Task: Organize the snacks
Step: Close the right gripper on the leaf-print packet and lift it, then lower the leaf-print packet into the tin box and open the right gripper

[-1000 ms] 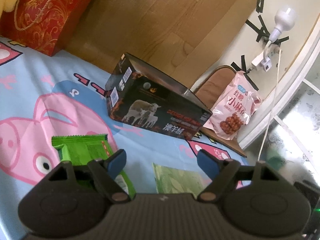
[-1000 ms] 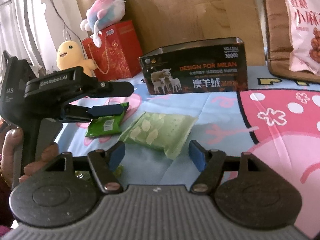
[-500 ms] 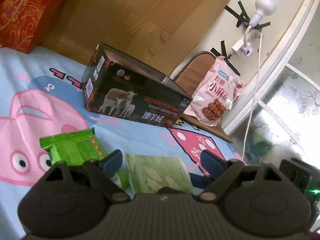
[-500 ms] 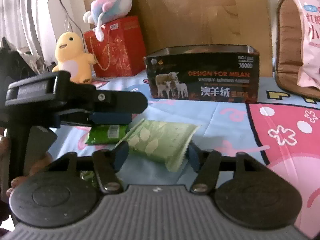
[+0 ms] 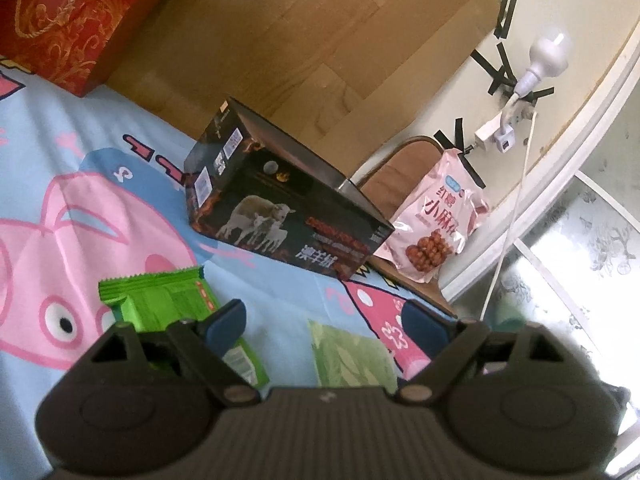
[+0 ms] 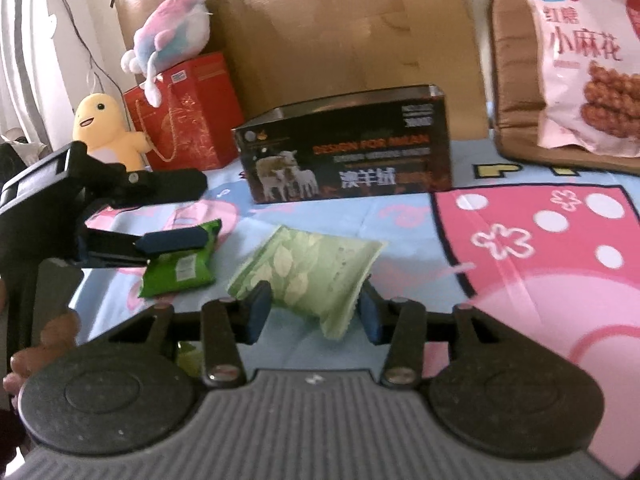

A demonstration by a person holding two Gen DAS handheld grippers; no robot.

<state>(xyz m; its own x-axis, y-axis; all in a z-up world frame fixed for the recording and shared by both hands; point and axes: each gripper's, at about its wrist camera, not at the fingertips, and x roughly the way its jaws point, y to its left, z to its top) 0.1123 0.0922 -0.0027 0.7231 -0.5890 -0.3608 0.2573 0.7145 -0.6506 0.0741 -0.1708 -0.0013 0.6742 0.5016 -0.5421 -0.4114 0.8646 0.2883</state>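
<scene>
A pale green leaf-print snack pack point(image 6: 308, 272) lies on the cartoon bedsheet. My right gripper point(image 6: 314, 312) has its blue pads on either side of the pack's near end, closed in around it. A bright green snack pack point(image 6: 180, 264) lies to its left. My left gripper point(image 5: 324, 320) is open and empty, hovering above the sheet between the bright green pack point(image 5: 160, 300) and the pale pack point(image 5: 352, 356); it also shows in the right wrist view point(image 6: 172, 240). An open black box with sheep print point(image 6: 348, 156) stands behind.
A pink snack bag point(image 6: 588, 60) leans on a brown cushion point(image 6: 516, 80) at the right. A red gift bag point(image 6: 184, 112), a yellow plush toy point(image 6: 104, 128) and a pink-blue plush point(image 6: 172, 36) stand at the back left. A cardboard sheet point(image 6: 340, 24) lines the wall.
My right gripper has moved forward and its fingers have closed in around the pale green pack's end. My left gripper swung right, then back, staying open.
</scene>
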